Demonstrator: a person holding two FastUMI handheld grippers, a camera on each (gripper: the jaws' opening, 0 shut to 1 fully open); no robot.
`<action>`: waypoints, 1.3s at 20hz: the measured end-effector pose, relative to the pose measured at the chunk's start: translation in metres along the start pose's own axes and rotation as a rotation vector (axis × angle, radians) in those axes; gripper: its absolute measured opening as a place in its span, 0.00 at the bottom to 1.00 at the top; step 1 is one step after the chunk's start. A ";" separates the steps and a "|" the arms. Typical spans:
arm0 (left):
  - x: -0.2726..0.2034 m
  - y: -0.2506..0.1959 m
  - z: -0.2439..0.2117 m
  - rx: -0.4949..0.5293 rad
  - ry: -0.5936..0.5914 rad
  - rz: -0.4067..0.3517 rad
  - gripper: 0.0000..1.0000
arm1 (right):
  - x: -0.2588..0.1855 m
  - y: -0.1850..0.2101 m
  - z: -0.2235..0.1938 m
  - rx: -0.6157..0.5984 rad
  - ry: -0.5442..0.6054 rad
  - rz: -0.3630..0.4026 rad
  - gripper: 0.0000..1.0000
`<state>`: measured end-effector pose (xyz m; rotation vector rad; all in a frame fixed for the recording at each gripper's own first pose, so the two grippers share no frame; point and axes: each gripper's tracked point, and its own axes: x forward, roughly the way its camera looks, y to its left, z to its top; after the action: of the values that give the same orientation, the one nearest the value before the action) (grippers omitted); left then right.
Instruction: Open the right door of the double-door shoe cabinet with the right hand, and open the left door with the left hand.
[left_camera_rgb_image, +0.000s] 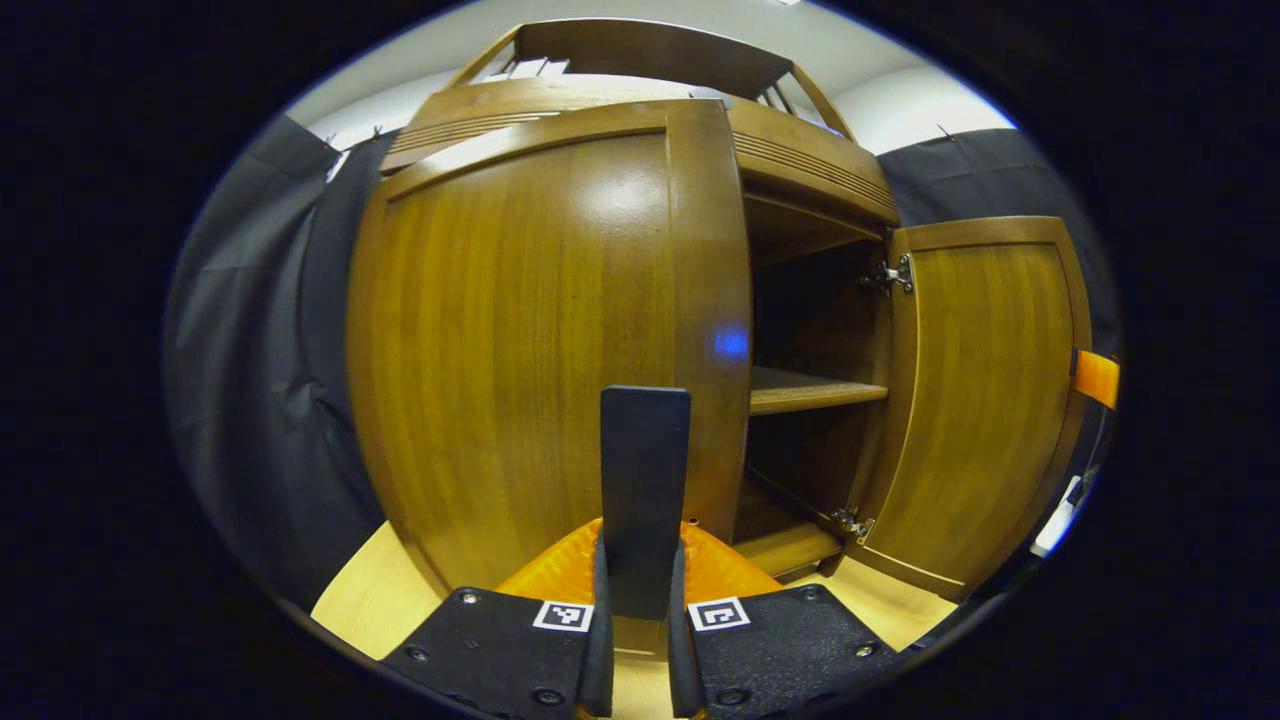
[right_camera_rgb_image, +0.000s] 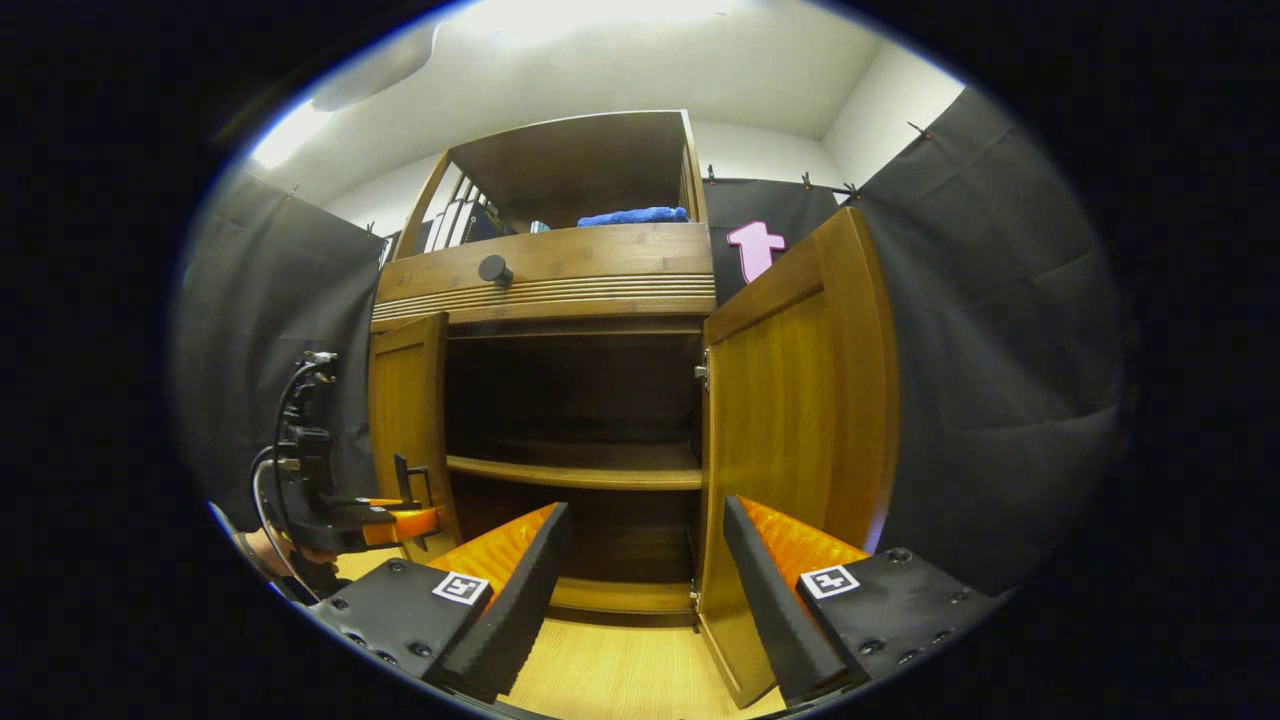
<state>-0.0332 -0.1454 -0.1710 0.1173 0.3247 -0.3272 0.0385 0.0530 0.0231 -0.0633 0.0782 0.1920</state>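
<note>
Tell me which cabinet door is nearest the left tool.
The left door: the left tool sits right in front of it, near its free edge. The right door stands swung wide, across the opening and farther off.

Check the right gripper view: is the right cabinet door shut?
No: the right door stands swung out from the cabinet, baring the inner shelf.

Your left gripper (left_camera_rgb_image: 645, 440) stands in front of the left door (left_camera_rgb_image: 520, 340) at 6 o'clock in the left gripper view, so you cannot tell whether its fingers touch that panel. The cabinet interior (right_camera_rgb_image: 575, 400) above the shelf (right_camera_rgb_image: 580, 468) is too dark to read. Items on the top ledge beside the blue cloth (right_camera_rgb_image: 632, 216), at 11 o'clock, are too small to identify.
</note>
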 end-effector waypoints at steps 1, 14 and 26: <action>-0.009 0.004 -0.002 -0.010 -0.001 0.022 0.22 | 0.001 0.002 0.000 0.001 0.001 0.006 0.94; -0.089 0.064 -0.007 -0.014 -0.033 0.247 0.16 | 0.007 0.019 -0.015 0.025 0.028 0.067 0.98; -0.129 0.154 -0.002 0.003 -0.098 0.337 0.05 | 0.014 0.037 -0.018 0.016 0.039 0.096 1.00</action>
<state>-0.0975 0.0380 -0.1208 0.1560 0.2024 0.0002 0.0442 0.0903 0.0023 -0.0479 0.1222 0.2862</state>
